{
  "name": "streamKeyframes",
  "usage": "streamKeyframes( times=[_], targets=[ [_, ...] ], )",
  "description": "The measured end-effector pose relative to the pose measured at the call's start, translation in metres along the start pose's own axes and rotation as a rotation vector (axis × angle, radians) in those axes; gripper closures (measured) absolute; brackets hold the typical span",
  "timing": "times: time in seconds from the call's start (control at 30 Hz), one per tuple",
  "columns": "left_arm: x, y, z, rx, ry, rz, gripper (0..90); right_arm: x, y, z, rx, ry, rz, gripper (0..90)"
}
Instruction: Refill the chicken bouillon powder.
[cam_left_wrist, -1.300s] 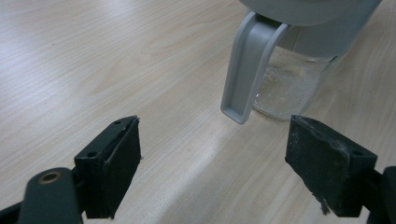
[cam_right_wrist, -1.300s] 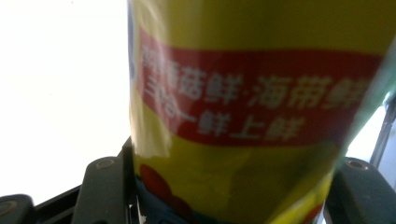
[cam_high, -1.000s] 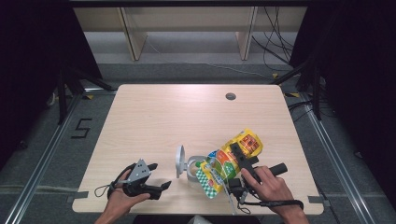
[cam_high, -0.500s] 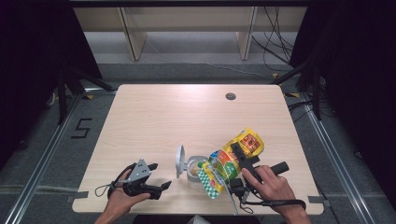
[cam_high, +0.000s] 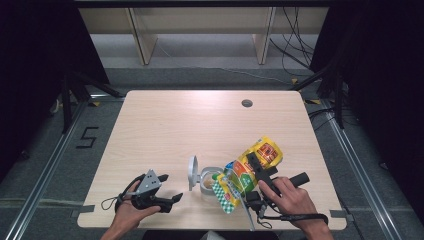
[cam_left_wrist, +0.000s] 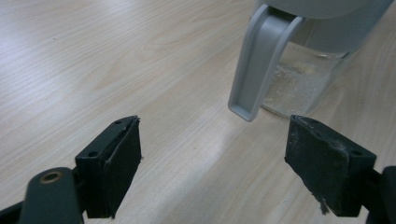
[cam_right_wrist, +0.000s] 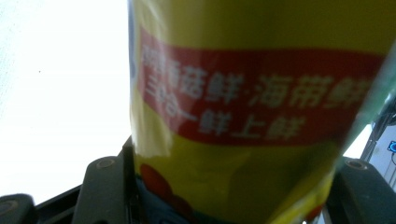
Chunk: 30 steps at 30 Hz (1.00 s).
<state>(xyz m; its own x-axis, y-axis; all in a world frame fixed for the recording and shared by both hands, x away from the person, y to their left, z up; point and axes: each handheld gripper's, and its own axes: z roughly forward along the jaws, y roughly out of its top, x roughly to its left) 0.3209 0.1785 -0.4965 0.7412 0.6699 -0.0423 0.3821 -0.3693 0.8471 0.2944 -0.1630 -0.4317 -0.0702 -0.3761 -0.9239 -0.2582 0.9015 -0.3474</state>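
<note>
Right gripper view reads the snack bag (cam_right_wrist: 252, 107) label (red band).

Lower centre of the high view: jar (cam_high: 209, 178) on table (cam_high: 200, 125), lid (cam_high: 192, 172) at its left, snack bag (cam_high: 248, 171) tilted over it from the right.

Snack bag (cam_high: 252, 165): yellow foil pouch, red label band with white print, green checkered strip at its lower end. Tilted diagonally, lower end over the jar's mouth, upper end up and toward the table's right edge. Held off the table, clamped across its middle. In the right gripper view the bag (cam_right_wrist: 252, 102) sits close up between the fingers, print upside down.

Jar (cam_high: 207, 180): clear glass, upright, near the front edge of the table, right of centre. Grey hinged lid (cam_high: 193, 172) flipped open, standing on edge at its left. Pale crumbs at the bottom (cam_left_wrist: 299, 88).
</note>
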Motion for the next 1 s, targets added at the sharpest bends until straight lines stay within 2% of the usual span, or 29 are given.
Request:
streamKeyframes(
  times=[0.07,0.1,0.13,0.17,0.2,0.23,0.27,0.3,0.37,0.43,0.5,0.53,0.6,0.63,0.73,0.8,0.87,0.93,0.97,1.0],
  targets=[
    [0.0007,0.0003,-0.0005,0.000,0.003,0.007,17.9,-0.0005,0.0001,0.0003,-0.003,0.001,-0.007,40.3],
    [0.0022,0.0004,-0.0007,0.000,0.000,0.018,17.9,0.0004,0.0005,-0.0004,0.002,0.000,0.006,40.4],
    [0.0011,0.0001,-0.0008,0.002,0.006,0.006,17.9,0.0009,0.0003,-0.0011,0.004,-0.003,0.012,40.7],
    [0.0008,0.0003,-0.0007,0.004,0.007,0.011,17.9,0.0000,0.0003,-0.0015,0.005,-0.003,-0.001,41.6],
    [-0.0002,-0.0001,0.0004,-0.002,-0.006,-0.002,17.9,0.0015,-0.0001,-0.0014,0.009,0.002,0.021,41.8],
    [-0.0001,0.0000,0.0006,-0.001,-0.007,0.002,17.9,0.0016,-0.0002,-0.0011,0.007,-0.001,0.025,41.8],
    [0.0004,0.0002,0.0005,0.001,-0.004,0.019,17.9,-0.0006,0.0001,-0.0009,-0.002,-0.002,-0.005,41.9],
    [0.0008,0.0006,0.0003,0.006,-0.012,0.027,17.9,0.0025,-0.0001,-0.0020,0.014,0.000,0.035,41.9],
    [0.0014,0.0007,0.0006,0.004,-0.005,0.037,17.9,-0.0012,0.0005,-0.0012,-0.003,-0.004,-0.015,42.0],
    [0.0015,0.0008,0.0003,0.007,-0.008,0.031,17.9,-0.0012,0.0005,-0.0001,-0.014,-0.009,-0.015,42.0],
    [0.0012,0.0005,0.0005,-0.002,-0.005,0.029,17.9,-0.0003,0.0003,-0.0015,-0.003,-0.001,-0.006,42.0],
    [0.0000,0.0000,0.0008,0.000,-0.008,0.003,17.9,0.0000,0.0004,-0.0015,-0.002,-0.004,-0.004,42.0],
    [0.0004,0.0003,0.0005,0.004,-0.006,0.009,17.9,0.0000,0.0005,-0.0011,-0.004,-0.005,-0.003,42.0],
    [0.0000,0.0000,0.0009,0.002,-0.009,0.001,17.9,0.0014,0.0005,-0.0015,0.000,0.005,0.012,42.0],
    [0.0003,-0.0001,0.0012,-0.004,-0.007,0.001,17.9,0.0011,0.0008,-0.0007,-0.009,0.001,0.004,42.0],
    [0.0027,0.0004,0.0003,0.001,-0.004,0.030,17.9,0.0008,0.0012,-0.0007,-0.010,0.002,-0.001,42.0],
    [0.0034,0.0003,-0.0002,0.005,0.001,0.032,17.9,0.0005,0.0015,-0.0012,-0.011,0.000,-0.010,42.0],
    [0.0026,0.0000,-0.0002,0.004,0.005,0.016,17.9,-0.0001,0.0019,-0.0013,-0.011,-0.005,-0.018,42.1],
    [0.0040,0.0005,-0.0005,0.013,0.004,0.042,17.9,0.0013,0.0020,-0.0014,-0.006,0.002,-0.001,42.0],
    [0.0026,0.0003,0.0003,0.000,-0.004,0.028,17.9,0.0004,0.0024,-0.0018,-0.015,-0.005,-0.020,42.1]
  ],
)
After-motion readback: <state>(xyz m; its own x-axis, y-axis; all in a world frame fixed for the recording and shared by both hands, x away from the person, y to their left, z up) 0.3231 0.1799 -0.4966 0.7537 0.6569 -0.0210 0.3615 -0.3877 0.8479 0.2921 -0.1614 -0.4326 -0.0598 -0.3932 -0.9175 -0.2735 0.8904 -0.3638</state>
